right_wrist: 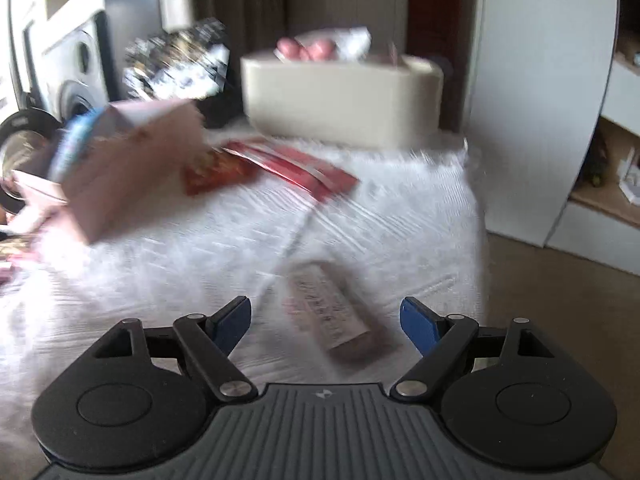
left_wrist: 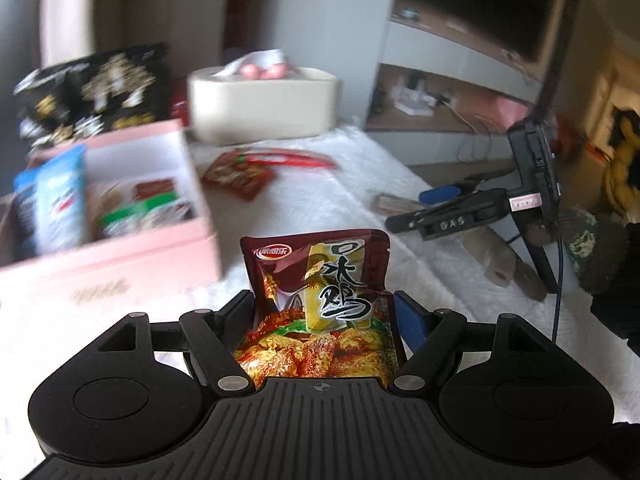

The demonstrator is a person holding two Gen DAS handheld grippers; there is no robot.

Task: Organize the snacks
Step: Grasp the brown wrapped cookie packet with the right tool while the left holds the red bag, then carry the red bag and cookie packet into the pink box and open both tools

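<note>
My left gripper (left_wrist: 324,300) is shut on a dark red chicken-snack packet (left_wrist: 320,280), held upright above the white cloth. An open pink box (left_wrist: 120,248) with several snacks inside stands just to its left. My right gripper (right_wrist: 326,304) is open, hovering over a pinkish-brown wrapped bar (right_wrist: 336,320) that lies on the cloth between and below its blue fingertips, untouched. In the left wrist view the right gripper (left_wrist: 412,208) shows at the right beside that bar (left_wrist: 394,202). A red packet (right_wrist: 216,170) and a flat red one (right_wrist: 304,168) lie further back.
A cream tub (right_wrist: 340,96) with pink items stands at the back, and a black patterned bag (left_wrist: 96,88) behind the pink box (right_wrist: 132,176). The cloth-covered table ends at the right (right_wrist: 476,216), with floor and white shelving beyond. A washing machine (right_wrist: 60,64) stands far left.
</note>
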